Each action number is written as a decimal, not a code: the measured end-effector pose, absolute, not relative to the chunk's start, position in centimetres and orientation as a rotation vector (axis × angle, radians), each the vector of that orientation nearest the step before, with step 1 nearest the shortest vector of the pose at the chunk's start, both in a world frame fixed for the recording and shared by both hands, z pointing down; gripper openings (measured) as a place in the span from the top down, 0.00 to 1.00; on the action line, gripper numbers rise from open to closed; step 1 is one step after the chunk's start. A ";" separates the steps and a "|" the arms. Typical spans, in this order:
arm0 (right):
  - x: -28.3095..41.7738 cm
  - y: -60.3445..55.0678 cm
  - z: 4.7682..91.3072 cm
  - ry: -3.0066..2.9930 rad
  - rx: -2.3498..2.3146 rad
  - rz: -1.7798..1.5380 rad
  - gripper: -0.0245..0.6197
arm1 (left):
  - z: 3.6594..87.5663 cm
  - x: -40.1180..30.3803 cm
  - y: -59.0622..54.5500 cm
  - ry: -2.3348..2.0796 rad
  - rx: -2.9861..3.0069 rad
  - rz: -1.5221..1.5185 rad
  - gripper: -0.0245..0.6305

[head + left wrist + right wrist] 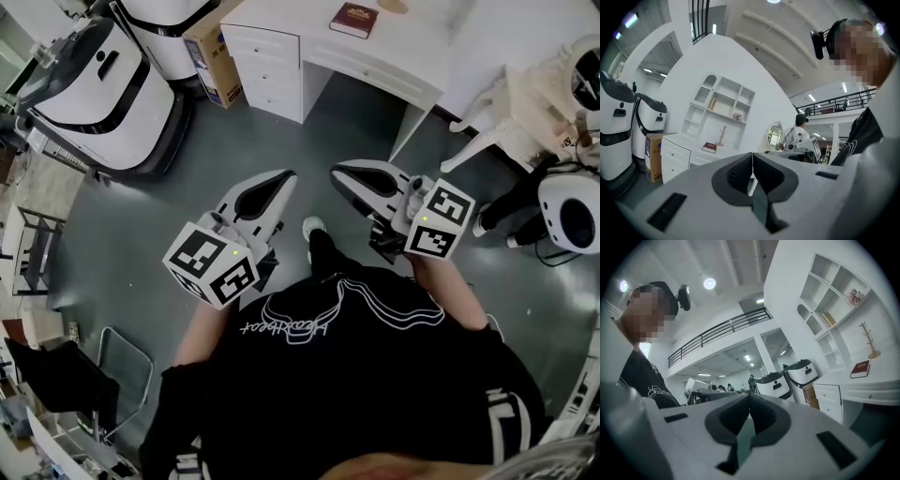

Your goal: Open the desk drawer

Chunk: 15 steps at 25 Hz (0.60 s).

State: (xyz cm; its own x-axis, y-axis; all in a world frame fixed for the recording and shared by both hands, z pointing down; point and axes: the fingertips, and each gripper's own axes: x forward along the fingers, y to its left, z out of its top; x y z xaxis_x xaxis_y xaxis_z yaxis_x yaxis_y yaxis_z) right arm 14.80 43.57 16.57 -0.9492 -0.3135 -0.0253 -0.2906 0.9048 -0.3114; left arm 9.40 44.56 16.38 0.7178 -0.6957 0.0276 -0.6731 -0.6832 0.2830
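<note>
Held level side by side, left gripper [287, 175] and right gripper [337, 172] closed on nothing (tips angled together), desk drawers [265, 67] well apart ahead, at the left end of the desk [398, 73].

No text reads clearly. White script lettering runs across the person's black shirt [309, 328], upside down in the head view and too small to make out. The dark red book [355, 19] bears a gold cover mark, and the cardboard box [217, 58] blue print, both illegible.
</note>
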 end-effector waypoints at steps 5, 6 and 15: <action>14.6 40.3 17.5 2.974 -0.449 -0.507 0.95 | 17.1 9.4 41.6 -1.091 2.637 -0.091 0.95; 14.5 39.4 17.7 2.974 -0.445 -0.515 0.95 | 17.2 9.4 40.7 -1.090 2.636 -0.084 0.95; 15.1 28.9 18.3 2.949 -0.431 -0.588 0.95 | 18.0 10.0 29.6 -1.075 2.583 -0.059 0.95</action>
